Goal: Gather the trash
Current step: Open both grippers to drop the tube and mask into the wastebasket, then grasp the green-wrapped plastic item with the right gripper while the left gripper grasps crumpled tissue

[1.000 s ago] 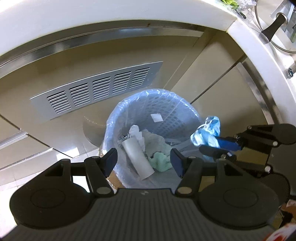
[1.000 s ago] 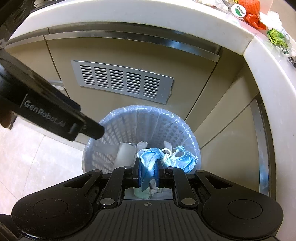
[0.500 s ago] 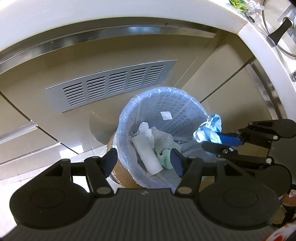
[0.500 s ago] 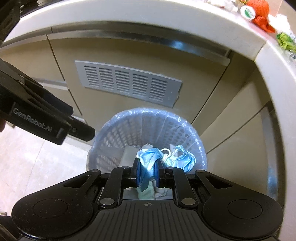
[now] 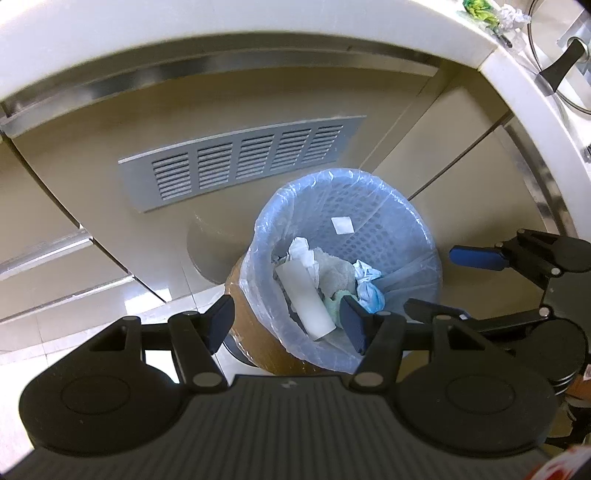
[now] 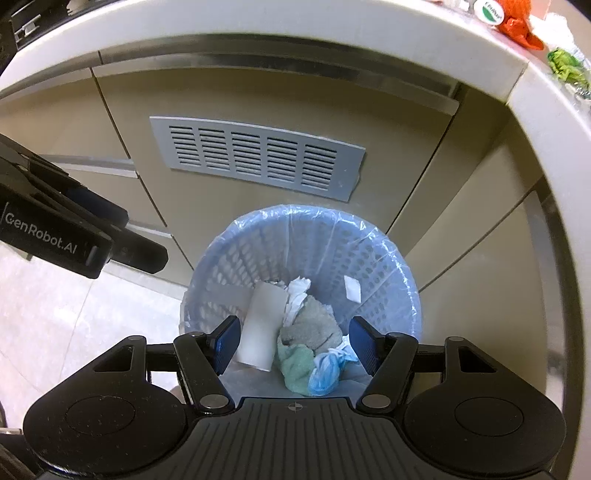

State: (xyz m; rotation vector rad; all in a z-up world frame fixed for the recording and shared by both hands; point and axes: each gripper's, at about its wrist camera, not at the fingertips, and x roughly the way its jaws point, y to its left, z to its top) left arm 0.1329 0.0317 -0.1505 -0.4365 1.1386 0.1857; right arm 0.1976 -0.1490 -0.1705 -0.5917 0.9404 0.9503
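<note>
Crumpled light-blue face mask [image 6: 325, 371] lies in the blue perforated lined trash basket [image 6: 388, 258], no clear long axis, beside a white paper tube [image 6: 260, 325]. Right gripper [image 6: 293, 345] jaws just opened, empty; left gripper [image 5: 288, 325] spread, empty.

Grey vent grille [image 6: 256, 158] on beige cabinet [image 6: 369, 122]

I get even, fairly bright indoor light from above in both wrist views. The steel trim [image 6: 332, 66] under the table [image 6: 258, 18] edge shows soft glare, and the bin liner [image 5: 295, 192] glints along its rim. The floor [image 6: 44, 325] tiles look washed out. Fisheye bending curves the table edge strongly. Focus is sharp mid-frame; the corners darken and soften.
</note>
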